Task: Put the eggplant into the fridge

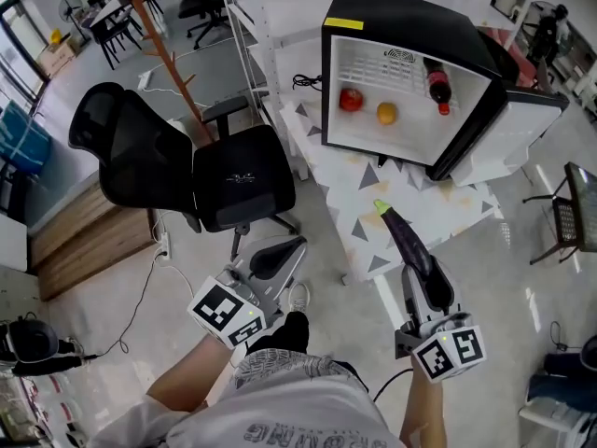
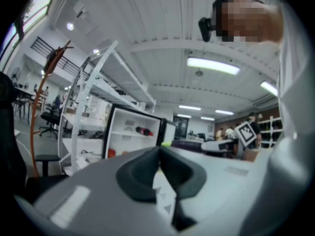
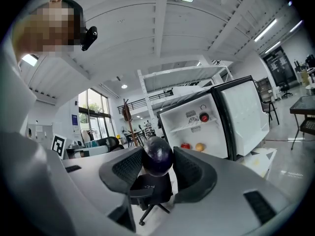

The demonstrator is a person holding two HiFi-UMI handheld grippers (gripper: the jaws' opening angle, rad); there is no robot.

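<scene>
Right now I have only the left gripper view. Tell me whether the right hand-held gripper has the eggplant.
Observer: Yes. The right hand-held gripper is shut on the eggplant, its dark end between the jaws.
Operator: List what lies on the fridge floor; my hand-held gripper blocks it.
Observer: A red fruit and an orange fruit lie side by side in the fridge, toward its left wall in the head view.
Operator: Name anything standing near the table.
Observer: An office chair stands left of the table, apart from the eggplant.
</scene>
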